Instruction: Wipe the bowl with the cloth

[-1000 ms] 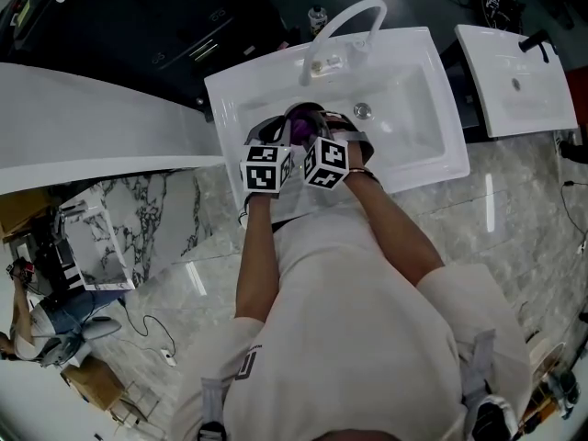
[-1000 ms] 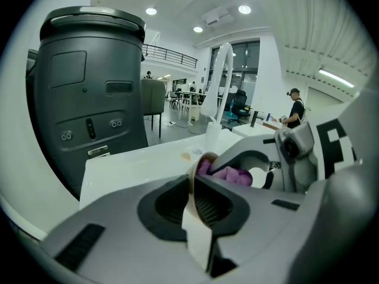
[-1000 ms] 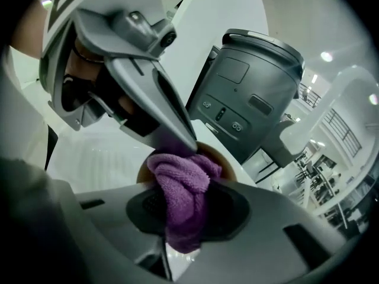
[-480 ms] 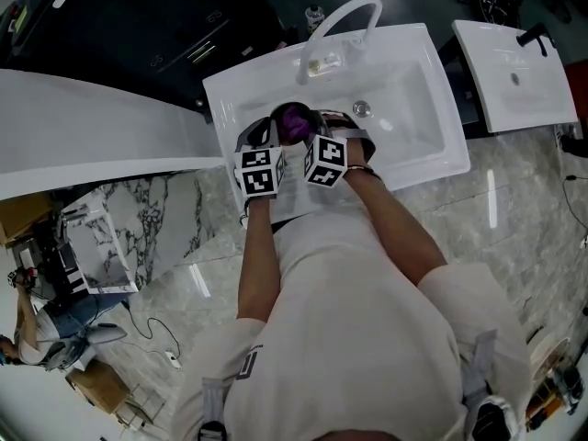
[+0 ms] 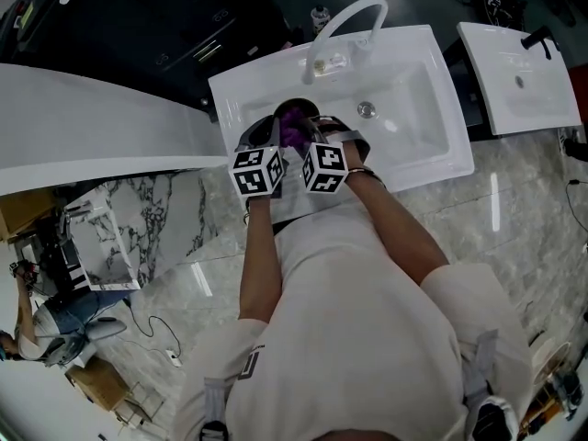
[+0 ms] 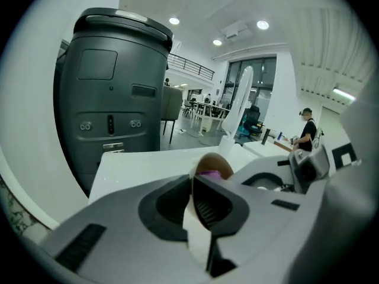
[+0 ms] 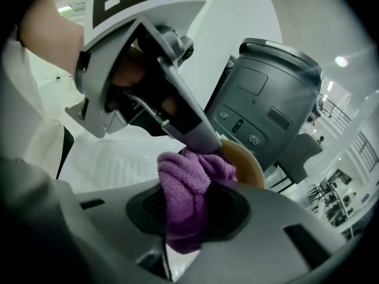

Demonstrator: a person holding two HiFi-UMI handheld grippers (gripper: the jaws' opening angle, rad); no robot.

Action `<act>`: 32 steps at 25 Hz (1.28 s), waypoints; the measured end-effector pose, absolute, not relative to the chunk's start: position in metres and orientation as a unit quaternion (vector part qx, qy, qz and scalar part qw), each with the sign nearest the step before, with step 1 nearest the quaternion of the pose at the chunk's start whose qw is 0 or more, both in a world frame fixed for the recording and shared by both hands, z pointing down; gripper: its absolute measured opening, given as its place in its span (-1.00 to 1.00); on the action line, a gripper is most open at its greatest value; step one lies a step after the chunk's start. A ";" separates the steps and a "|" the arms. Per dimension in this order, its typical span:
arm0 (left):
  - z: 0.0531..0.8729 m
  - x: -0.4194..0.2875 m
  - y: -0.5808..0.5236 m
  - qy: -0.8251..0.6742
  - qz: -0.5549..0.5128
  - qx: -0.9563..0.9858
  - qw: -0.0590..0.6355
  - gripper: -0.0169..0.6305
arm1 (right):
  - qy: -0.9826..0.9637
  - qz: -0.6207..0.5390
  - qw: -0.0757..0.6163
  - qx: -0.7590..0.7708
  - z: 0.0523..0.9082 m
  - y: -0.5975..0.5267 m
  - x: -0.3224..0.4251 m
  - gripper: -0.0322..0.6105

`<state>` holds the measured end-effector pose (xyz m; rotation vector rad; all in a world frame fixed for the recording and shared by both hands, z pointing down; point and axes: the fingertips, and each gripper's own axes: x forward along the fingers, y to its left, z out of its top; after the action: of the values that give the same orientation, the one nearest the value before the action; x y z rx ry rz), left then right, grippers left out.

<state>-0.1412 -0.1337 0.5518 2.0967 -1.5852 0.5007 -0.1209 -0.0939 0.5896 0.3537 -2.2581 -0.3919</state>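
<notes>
The right gripper [image 7: 188, 215] has its jaws clamped on a bunched purple cloth [image 7: 180, 179], which fills the gap between the pads and spills up over them. The top of the cloth presses into the tan bowl [image 7: 246, 161] directly ahead.

The left gripper [image 6: 194, 185] has its jaws drawn narrow. They appear to pinch the bowl's near rim edge-on, though the contact is hard to make out. The brown curve of the bowl [image 6: 211, 160] rises just above the jaw tips, with a sliver of purple inside it. In the right gripper view, one finger of the left gripper reaches down to the bowl's edge, right beside the cloth.

In the head view the two grippers sit side by side, left gripper [image 5: 260, 145] and right gripper [image 5: 323, 145], close together. The cloth [image 5: 294, 122] shows between them in the left part of the white sink [image 5: 432, 90]. The sink's near rim lies just under the marker cubes, and its left wall is near the left gripper. To the right the basin is open up to the drain [image 5: 367, 110]. The faucet [image 5: 344, 21] arches behind the bowl, on the back rim.

A curved white counter [image 5: 92, 127] meets the sink's left edge. A second sink [image 5: 519, 76] stands well apart on the right. A large dark grey unit [image 6: 112, 99] looms behind.
</notes>
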 end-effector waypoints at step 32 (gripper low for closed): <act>0.596 -0.108 -0.088 -0.355 0.503 0.772 -0.159 -0.90 | -0.908 -0.070 0.309 0.273 0.561 -0.141 -0.070 -0.60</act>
<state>-0.1075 -0.0880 0.5959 2.7063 -1.2440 1.7614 -0.0696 -0.1414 0.5613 0.7206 -2.4004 -0.1859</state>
